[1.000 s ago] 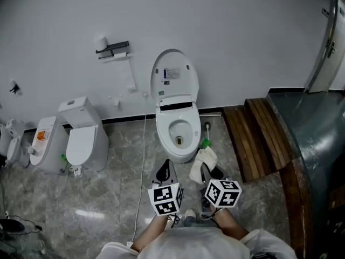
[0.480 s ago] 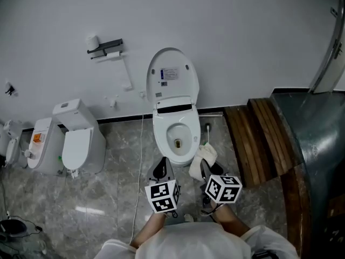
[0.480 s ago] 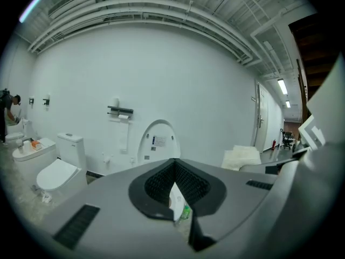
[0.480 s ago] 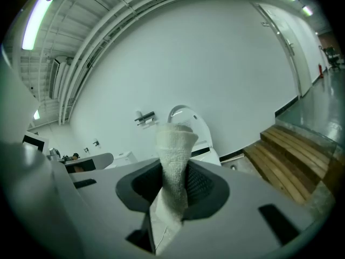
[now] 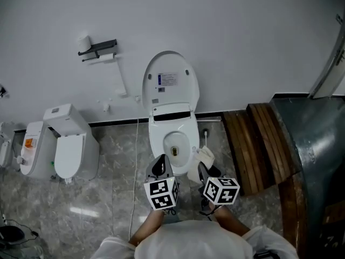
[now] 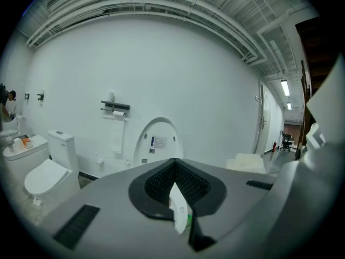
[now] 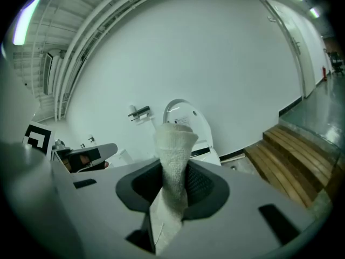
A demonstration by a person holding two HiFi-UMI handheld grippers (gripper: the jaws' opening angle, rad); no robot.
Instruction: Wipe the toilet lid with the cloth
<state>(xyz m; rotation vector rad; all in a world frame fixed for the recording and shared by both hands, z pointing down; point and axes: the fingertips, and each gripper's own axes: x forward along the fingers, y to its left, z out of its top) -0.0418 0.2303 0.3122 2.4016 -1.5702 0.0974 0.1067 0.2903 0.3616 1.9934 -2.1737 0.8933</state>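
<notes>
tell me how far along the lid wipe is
Done: the cloth is clamped in the right hand-held gripper, and the toilet lid stands raised against the wall. In hand: the approach, cloth held low near the bowl's front. Left: all the wiping; the cloth is not on the lid yet.

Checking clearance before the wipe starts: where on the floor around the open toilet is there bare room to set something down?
Bare tiles lie between the open toilet and the closed toilet, crossed only by a thin cable. The gap to the wooden step is crowded by a brush and the held cloth.
</notes>
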